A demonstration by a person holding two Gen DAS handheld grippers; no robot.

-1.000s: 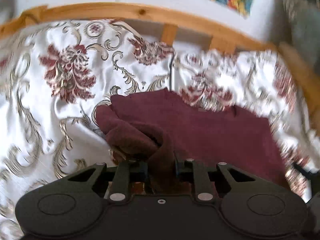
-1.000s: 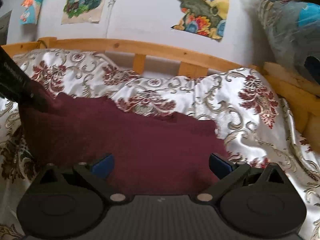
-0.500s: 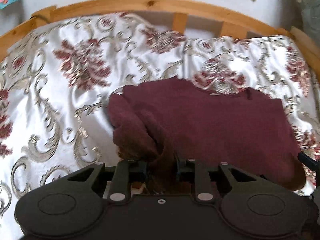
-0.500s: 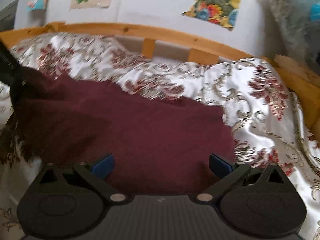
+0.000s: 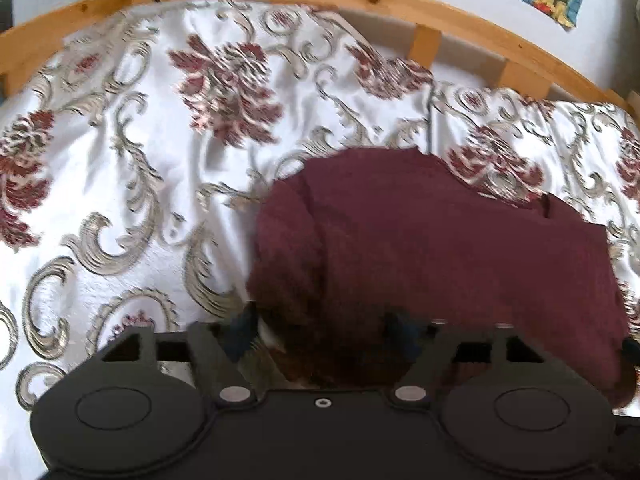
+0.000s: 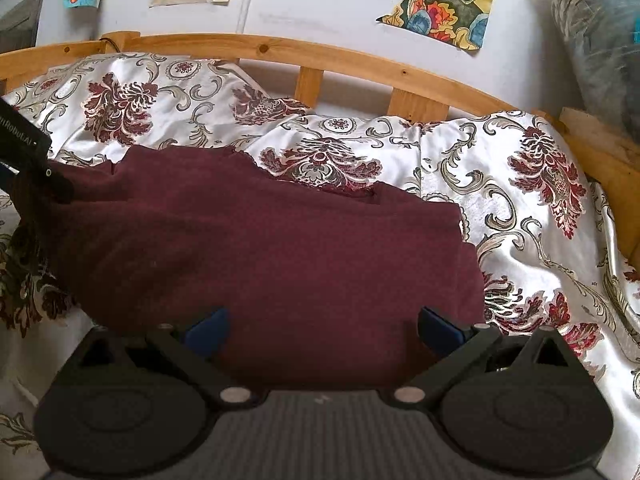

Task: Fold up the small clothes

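Garment: a maroon garment (image 6: 280,248) is seen spread across the lower centre of the right wrist view, on a floral bedspread (image 6: 500,184); in the left wrist view it fills the lower right of the frame.
Surroundings: a wooden bed rail (image 6: 320,60) is curved across the top of both views, with posters (image 6: 440,4) on the wall above it.
Step in hand: a fold of the garment's left edge over its body is judged to be under way or just laid; the cloth at that edge is bunched, not flat.
Doing it well: the folded edge should be laid parallel to the far edge, then smoothed flat before anything is let go; the free side should be pinned so that the slippery bedspread is not dragged along.
Left gripper (image 5: 324,332): its fingers are seen spread apart at the bottom of the left wrist view, with a bunched fold of cloth lying between them; the frame is blurred, and whether the cloth is touched by the pads cannot be told.
Right gripper (image 6: 320,328): the blue pads (image 6: 208,330) are held wide apart above the near hem; nothing is gripped, and contact with the cloth cannot be confirmed.
Risk: the bunched edge may be left creased if it is not flattened.
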